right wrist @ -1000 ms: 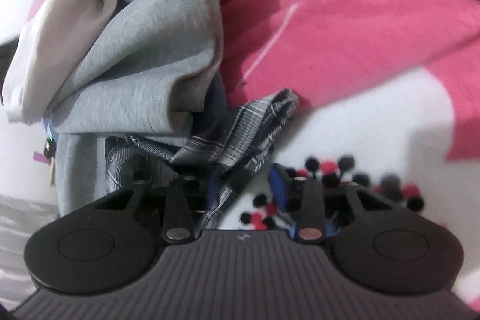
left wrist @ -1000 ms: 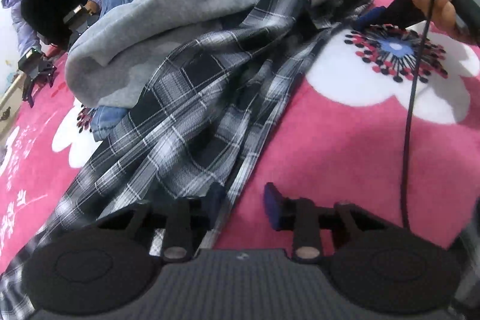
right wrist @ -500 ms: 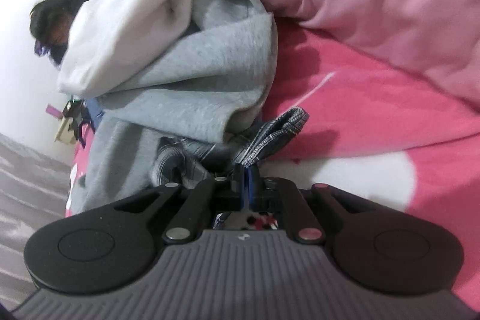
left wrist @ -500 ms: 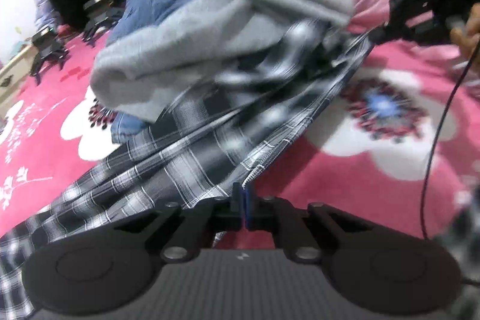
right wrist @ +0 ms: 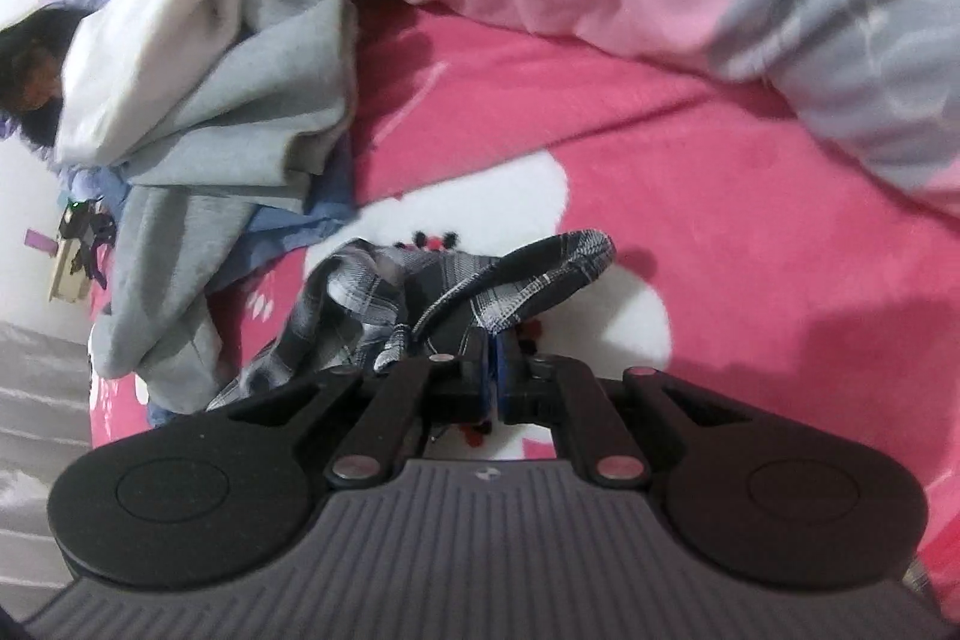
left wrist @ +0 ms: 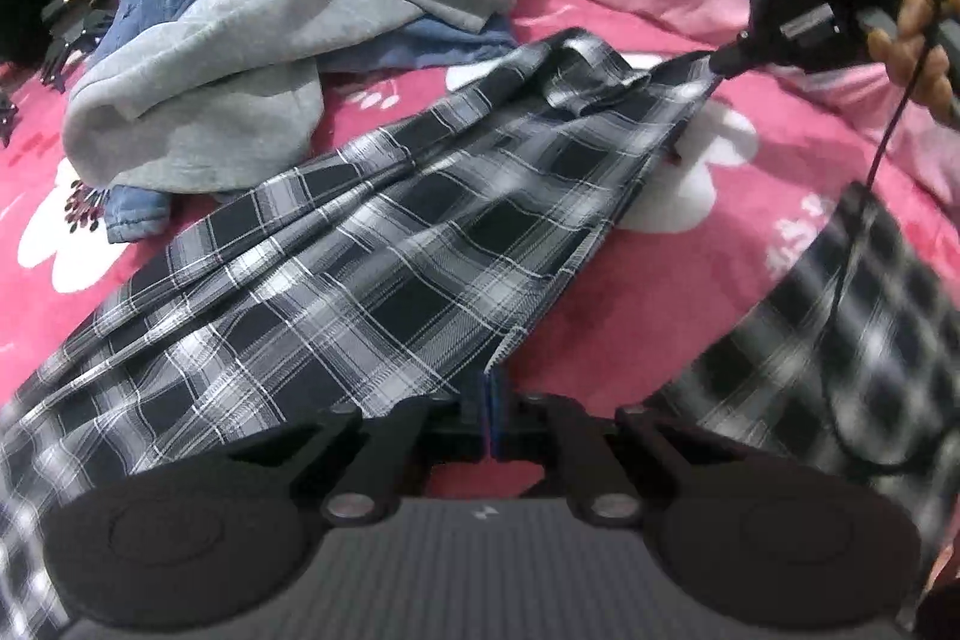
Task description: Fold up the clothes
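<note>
Left wrist view: left gripper (left wrist: 489,403) jaws clamped on plaid shirt (left wrist: 372,268) edge, bottom centre; shirt stretched diagonally to right gripper (left wrist: 720,61), upper right. No fold yet, just spread. 1 s ago jaws were apart, shirt bunched under grey pile (left wrist: 288,28).

Right wrist view: right gripper (right wrist: 493,376) pinching shirt corner (right wrist: 540,274), centre; earlier open.

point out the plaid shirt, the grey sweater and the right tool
plaid shirt (left wrist: 384,244), left wrist view, middle of the spread cloth
grey sweater (left wrist: 240,58), left wrist view, main heap
right tool (right wrist: 493,370), right wrist view, between its fingertips

Pink floral bed (left wrist: 690,304) under plaid shirt (left wrist: 390,244), grey clothes (left wrist: 240,58)
</note>
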Motion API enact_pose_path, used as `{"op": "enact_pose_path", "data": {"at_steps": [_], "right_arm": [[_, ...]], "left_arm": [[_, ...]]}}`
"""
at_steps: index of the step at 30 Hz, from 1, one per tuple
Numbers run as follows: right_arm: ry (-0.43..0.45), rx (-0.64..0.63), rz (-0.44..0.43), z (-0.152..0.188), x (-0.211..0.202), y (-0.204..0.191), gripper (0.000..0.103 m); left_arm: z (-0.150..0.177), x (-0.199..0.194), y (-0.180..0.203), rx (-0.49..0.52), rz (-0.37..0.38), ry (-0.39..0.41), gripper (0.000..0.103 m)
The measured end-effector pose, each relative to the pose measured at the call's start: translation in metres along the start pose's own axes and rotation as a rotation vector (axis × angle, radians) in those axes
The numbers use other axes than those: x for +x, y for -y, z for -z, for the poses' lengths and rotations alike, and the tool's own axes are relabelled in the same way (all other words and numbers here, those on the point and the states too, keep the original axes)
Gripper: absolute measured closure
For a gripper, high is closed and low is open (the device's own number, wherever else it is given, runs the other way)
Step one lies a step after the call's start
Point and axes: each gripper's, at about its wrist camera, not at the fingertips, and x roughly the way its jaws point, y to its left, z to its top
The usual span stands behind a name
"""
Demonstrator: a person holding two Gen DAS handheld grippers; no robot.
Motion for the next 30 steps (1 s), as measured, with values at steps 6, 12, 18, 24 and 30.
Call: {"op": "enact_pose_path", "data": {"at_steps": [6, 12, 18, 24, 30], "right_arm": [[0.010, -0.001, 0.040, 0.006, -0.007, 0.000, 0.102], [-0.025, -0.091, 0.163, 0.025, 0.019, 0.011, 0.102], [-0.011, -0.096, 0.306, 0.032, 0.021, 0.023, 0.099], [0.070, -0.063, 0.360, 0.038, -0.017, 0.014, 0.097], [0.079, -0.386, 0.158, 0.071, -0.008, -0.078, 0.096]], "left_arm": [[0.000, -0.002, 0.001, -0.011, 0.035, -0.008, 0.101], [0.019, 0.031, 0.004, -0.082, 0.059, -0.085, 0.100], [0.020, 0.019, -0.002, -0.152, 0.119, -0.073, 0.066], [0.037, -0.021, -0.030, -0.274, 0.118, -0.037, 0.059], [0.056, -0.044, -0.084, -0.431, 0.021, 0.022, 0.058]]}}
